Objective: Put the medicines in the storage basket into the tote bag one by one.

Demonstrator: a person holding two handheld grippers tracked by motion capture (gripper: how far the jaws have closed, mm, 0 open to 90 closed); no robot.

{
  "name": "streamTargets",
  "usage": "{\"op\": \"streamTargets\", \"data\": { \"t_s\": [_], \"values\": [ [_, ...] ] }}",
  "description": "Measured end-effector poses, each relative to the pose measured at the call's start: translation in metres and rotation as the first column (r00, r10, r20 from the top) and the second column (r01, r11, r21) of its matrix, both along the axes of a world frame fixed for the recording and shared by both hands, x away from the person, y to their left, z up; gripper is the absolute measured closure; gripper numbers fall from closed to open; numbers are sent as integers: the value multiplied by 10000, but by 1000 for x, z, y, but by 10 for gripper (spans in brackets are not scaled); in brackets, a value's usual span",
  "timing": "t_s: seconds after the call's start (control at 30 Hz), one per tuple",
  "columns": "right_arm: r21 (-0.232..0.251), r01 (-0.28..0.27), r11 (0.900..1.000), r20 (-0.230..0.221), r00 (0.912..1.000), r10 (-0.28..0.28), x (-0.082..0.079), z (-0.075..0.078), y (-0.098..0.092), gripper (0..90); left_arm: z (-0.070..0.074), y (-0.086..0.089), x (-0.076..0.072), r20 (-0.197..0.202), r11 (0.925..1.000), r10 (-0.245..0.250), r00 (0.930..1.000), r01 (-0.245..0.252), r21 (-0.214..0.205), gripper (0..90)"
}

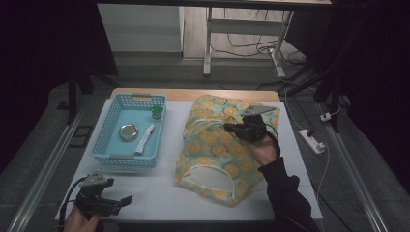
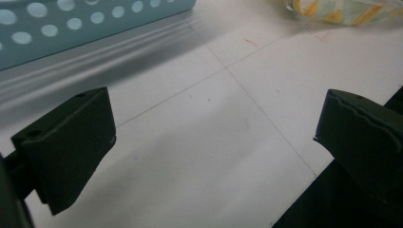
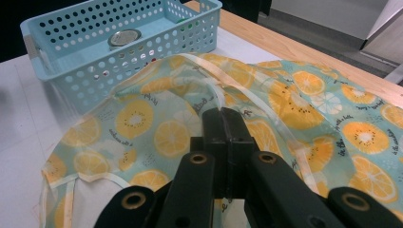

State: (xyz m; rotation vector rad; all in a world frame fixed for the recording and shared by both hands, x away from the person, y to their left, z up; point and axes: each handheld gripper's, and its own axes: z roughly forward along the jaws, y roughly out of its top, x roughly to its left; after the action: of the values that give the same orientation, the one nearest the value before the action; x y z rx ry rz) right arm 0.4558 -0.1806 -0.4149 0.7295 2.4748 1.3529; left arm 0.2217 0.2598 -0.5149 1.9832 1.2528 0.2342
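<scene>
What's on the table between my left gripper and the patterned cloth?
Nothing: the high view shows bare white table between the left gripper and the cloth. The blue basket sits farther back, off that line.

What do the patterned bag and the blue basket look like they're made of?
Bag: thin fabric, probably cotton or polyester, matte; it creases softly and has sewn pale trim and a printed fruit-slice pattern. Basket: moulded plastic, smooth with a slight sheen; its walls are rigid and pierced with even round holes.
</scene>
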Motion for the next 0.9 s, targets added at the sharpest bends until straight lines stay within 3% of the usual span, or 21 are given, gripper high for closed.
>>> {"op": "streamTargets", "data": {
  "t_s": [0.27,0.5,0.73,0.9],
  "values": [
    [102,41,9999,0,10000,-41,1,0,-3,900,7,4,3,318,9992,-298,9990,307,-266,0],
    [13,-2,10000,-4,10000,2,1,-1,-2,900,8,8,8,555,9952,-589,9967,630,-748,0],
    [-77,-21,10000,-57,10000,21,2,-5,0,900,16,10,13,970,9937,-523,9939,614,-935,0],
    [-84,1,10000,-72,10000,-1,2,-5,0,900,20,10,19,957,9947,-409,9946,496,-905,0]
  ]
}}
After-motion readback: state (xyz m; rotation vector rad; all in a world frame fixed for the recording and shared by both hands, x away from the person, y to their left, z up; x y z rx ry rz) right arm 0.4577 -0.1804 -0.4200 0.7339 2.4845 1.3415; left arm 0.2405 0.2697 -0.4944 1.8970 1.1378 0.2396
